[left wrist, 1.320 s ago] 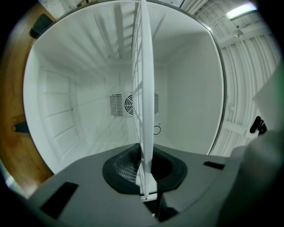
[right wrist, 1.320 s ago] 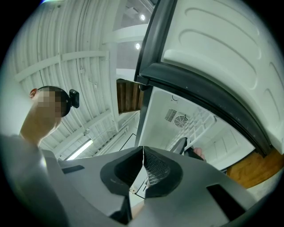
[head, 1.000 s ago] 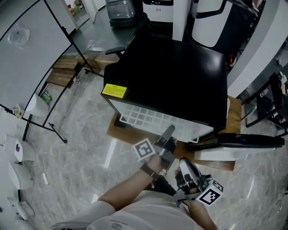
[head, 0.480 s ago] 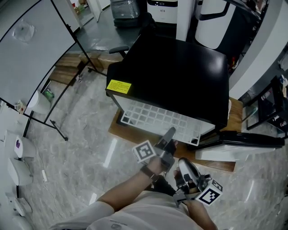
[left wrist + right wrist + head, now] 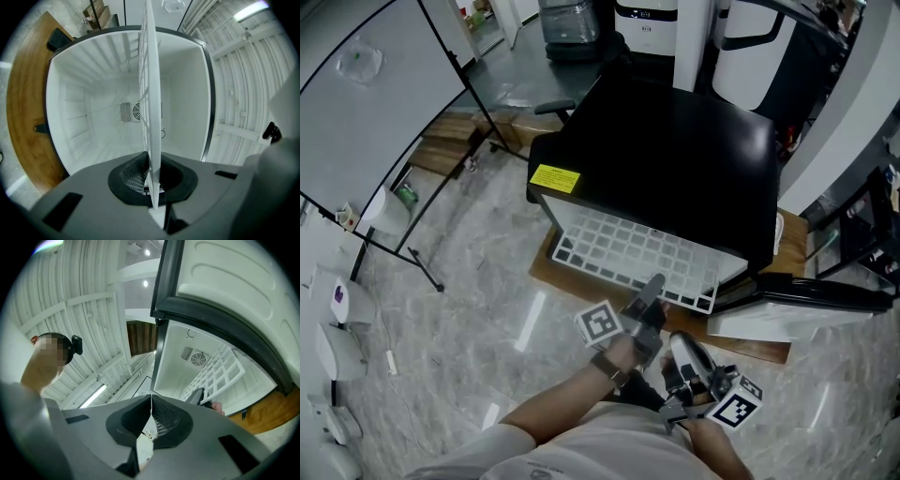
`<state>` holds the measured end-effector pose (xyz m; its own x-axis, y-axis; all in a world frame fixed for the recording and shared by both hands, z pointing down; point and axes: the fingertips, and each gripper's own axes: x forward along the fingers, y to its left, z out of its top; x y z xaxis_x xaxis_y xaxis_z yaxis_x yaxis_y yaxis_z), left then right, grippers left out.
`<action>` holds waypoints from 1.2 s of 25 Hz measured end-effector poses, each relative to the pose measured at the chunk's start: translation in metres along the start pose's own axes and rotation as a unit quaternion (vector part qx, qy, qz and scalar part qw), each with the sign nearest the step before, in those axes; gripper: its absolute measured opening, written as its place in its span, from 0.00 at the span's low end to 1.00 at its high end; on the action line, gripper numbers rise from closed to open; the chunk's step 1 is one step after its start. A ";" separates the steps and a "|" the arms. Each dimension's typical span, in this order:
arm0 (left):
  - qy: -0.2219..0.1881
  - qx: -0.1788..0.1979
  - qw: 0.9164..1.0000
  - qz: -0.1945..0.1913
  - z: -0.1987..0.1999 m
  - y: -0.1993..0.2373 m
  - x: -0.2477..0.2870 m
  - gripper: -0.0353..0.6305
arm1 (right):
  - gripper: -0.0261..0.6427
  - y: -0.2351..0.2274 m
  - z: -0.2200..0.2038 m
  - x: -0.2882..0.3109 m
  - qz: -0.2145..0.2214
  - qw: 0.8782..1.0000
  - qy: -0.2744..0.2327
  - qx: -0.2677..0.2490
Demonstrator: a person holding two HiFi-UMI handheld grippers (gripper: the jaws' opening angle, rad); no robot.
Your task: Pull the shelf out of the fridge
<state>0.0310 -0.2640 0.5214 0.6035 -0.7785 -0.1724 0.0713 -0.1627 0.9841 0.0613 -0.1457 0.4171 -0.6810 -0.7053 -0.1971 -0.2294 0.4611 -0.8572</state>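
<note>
Since the left gripper (image 5: 653, 283) clamps its jaws on the front edge for pulling, the shelf (image 5: 623, 251) juts perhaps halfway out of the fridge (image 5: 675, 159); the right gripper (image 5: 682, 349) idles before it, jaws closed on nothing.

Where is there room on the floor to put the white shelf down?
The bare marble floor left of the wooden board, up to the whiteboard stand's legs, is free. Right of the fridge it is crowded: the open door and a black rack fill that side.
</note>
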 end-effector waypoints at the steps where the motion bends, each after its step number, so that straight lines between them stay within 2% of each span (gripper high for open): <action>1: -0.002 -0.001 1.000 0.001 -0.002 0.000 -0.004 0.09 | 0.07 0.001 -0.003 -0.001 0.002 1.000 0.001 0.001; 12: -0.012 -0.008 1.000 -0.001 -0.007 -0.007 -0.019 0.09 | 0.07 0.011 -0.019 0.000 0.012 1.000 0.008 0.004; 26: -0.017 -0.011 1.000 -0.001 -0.015 -0.014 -0.036 0.09 | 0.07 0.026 -0.040 -0.025 -0.008 1.000 -0.007 0.001; 30: -0.008 -0.003 1.000 0.001 -0.031 -0.015 -0.050 0.09 | 0.07 0.032 -0.050 -0.037 -0.009 1.000 -0.012 0.001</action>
<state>0.0241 -0.2042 0.5169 0.5910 -0.7882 -0.1718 0.0746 -0.1587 0.9845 0.0446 -0.0785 0.4208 -0.6592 -0.7266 -0.1934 -0.2406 0.4476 -0.8613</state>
